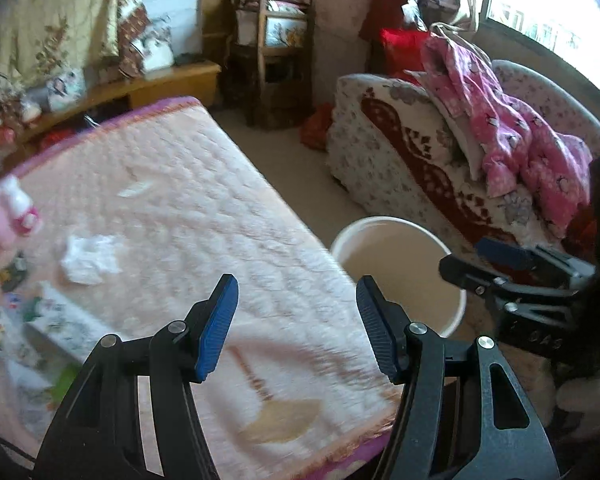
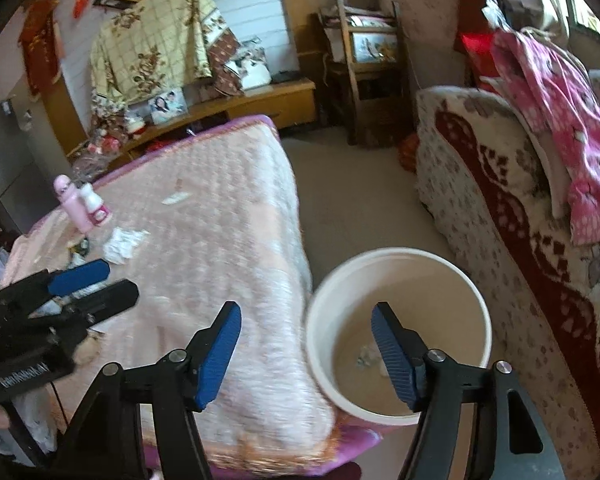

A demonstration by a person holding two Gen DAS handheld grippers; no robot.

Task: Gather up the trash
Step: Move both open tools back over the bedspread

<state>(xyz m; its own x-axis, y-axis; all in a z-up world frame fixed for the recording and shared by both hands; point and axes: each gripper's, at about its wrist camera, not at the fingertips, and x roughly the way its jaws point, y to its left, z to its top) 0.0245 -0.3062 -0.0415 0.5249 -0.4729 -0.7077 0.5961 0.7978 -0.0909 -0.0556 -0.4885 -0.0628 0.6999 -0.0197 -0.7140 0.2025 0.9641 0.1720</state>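
A crumpled white tissue [image 1: 89,258] lies on the pink blanket-covered table [image 1: 204,208]; it also shows in the right wrist view [image 2: 122,243]. A small white scrap [image 1: 134,189] lies farther back on the blanket [image 2: 175,198]. A white bin [image 2: 400,336] stands on the floor beside the table, with a small crumpled piece [image 2: 366,356] at its bottom. My left gripper [image 1: 298,328] is open and empty above the table's near corner. My right gripper [image 2: 306,354] is open and empty over the bin's rim.
Pink and white bottles [image 2: 82,204] stand at the table's left, with wrappers and a patterned box [image 1: 56,320] nearby. A sofa [image 2: 512,216] with pink clothes [image 1: 512,120] is on the right. A wooden chair [image 1: 276,56] and a low cabinet [image 2: 236,108] stand behind.
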